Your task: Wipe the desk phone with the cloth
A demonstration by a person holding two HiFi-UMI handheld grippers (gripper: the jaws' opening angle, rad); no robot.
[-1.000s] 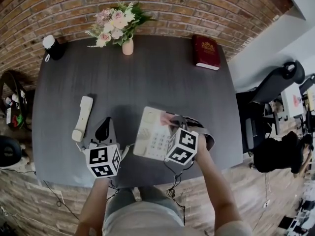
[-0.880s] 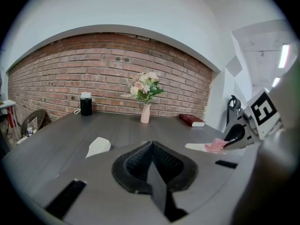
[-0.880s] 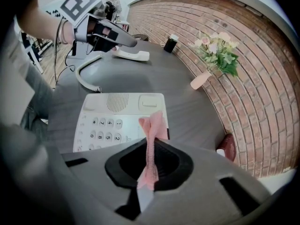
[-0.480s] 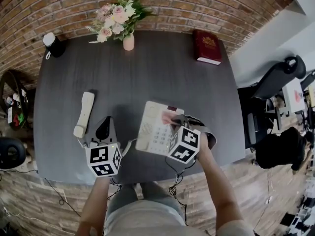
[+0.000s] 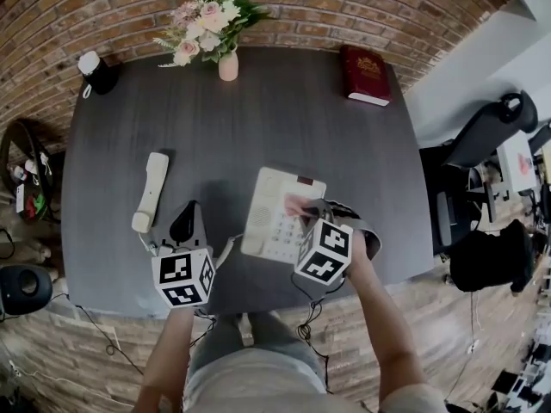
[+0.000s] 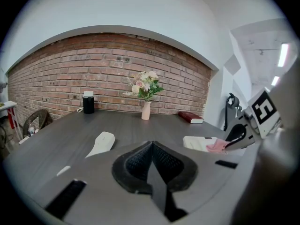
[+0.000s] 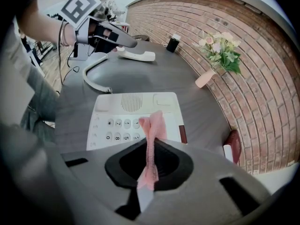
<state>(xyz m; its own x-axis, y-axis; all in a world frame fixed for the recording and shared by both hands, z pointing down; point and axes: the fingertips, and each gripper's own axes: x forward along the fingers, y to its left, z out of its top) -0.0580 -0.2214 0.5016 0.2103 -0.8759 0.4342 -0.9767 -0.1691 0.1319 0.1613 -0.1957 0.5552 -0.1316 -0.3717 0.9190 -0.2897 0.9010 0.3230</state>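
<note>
The right gripper (image 7: 149, 159) is seen shut tight on a pink cloth (image 7: 153, 131). The cloth is pinched in a thin fold, and its free end hangs over the keypad of the phone (image 7: 125, 103). Only a narrow strip is held, so it is judged that the cloth could be dragged out of the jaws if it is pressed hard across the raised keys. The keys could also be pushed down.

The phone sits near the front edge of the desk (image 5: 258, 119), toward the person's right. Nothing is braced against it. A firm stroke could therefore slide or turn the light base, possibly toward the edge.

The left gripper (image 6: 151, 165) is held low beside the phone. Its jaws are closed together with nothing between them, so no help is given there.

Farther left, the handset (image 5: 148, 192) lies off the base on the desk and is joined to it by a cord (image 7: 93, 76). If the base is shoved, the cord could be tugged and the handset pulled along.

At the far edge, a vase of flowers (image 5: 227, 65) and a red book (image 5: 366, 76) stand well apart from the work and are not thought to be at risk.
</note>
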